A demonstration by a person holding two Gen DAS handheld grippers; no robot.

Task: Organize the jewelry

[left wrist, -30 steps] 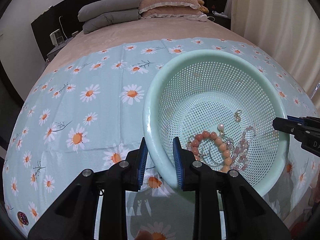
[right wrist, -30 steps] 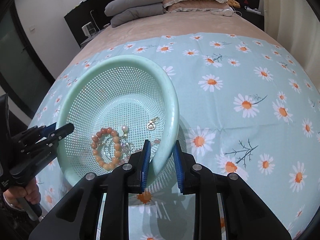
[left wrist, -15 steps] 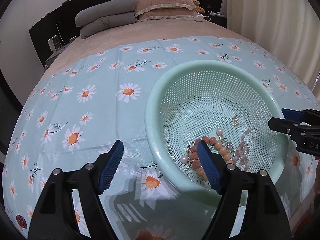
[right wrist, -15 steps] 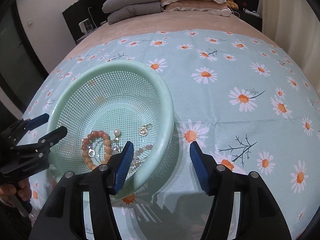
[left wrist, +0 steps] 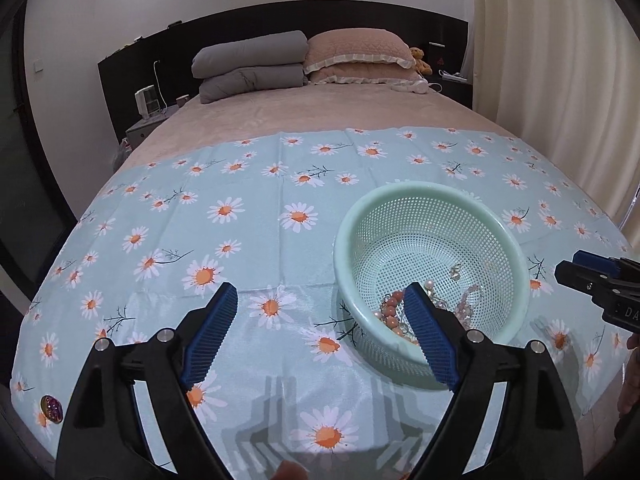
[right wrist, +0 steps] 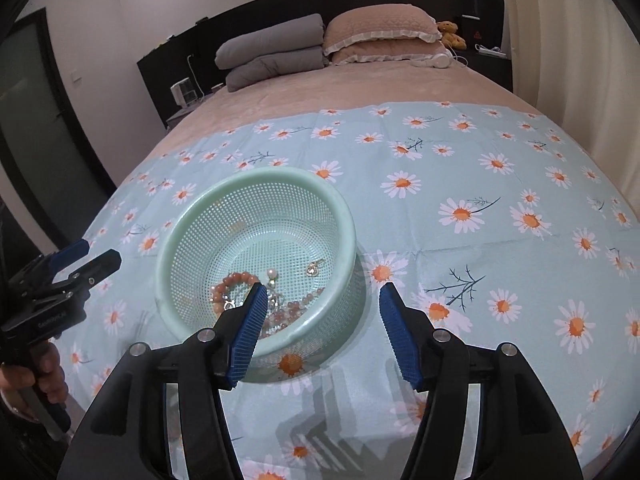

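A mint-green mesh basket (left wrist: pixel 434 200) (right wrist: pixel 256 178) sits on the daisy-print cloth. Inside lie an orange bead bracelet (right wrist: pixel 236 278) (left wrist: pixel 390 306), a pink bead strand (right wrist: pixel 298 306), a pearl piece (right wrist: pixel 272 272) and a small gold pendant (right wrist: pixel 314 268). My left gripper (left wrist: pixel 320 334) is open and empty, above the cloth at the basket's left side. My right gripper (right wrist: pixel 322 330) is open and empty, over the basket's near right rim. Neither touches the basket. A small purple glittery piece (left wrist: pixel 51 407) lies on the cloth's near left corner.
The daisy cloth (left wrist: pixel 256 240) covers the foot of a bed. Grey folded bedding (left wrist: pixel 250 66) and a pink pillow (left wrist: pixel 358 50) lie at the head. A curtain (left wrist: pixel 560 80) hangs at the right. The cloth's near edge drops off below the grippers.
Both grippers let go of the basket rim, opened wide and drew back and up. The basket now rests level on the cloth.
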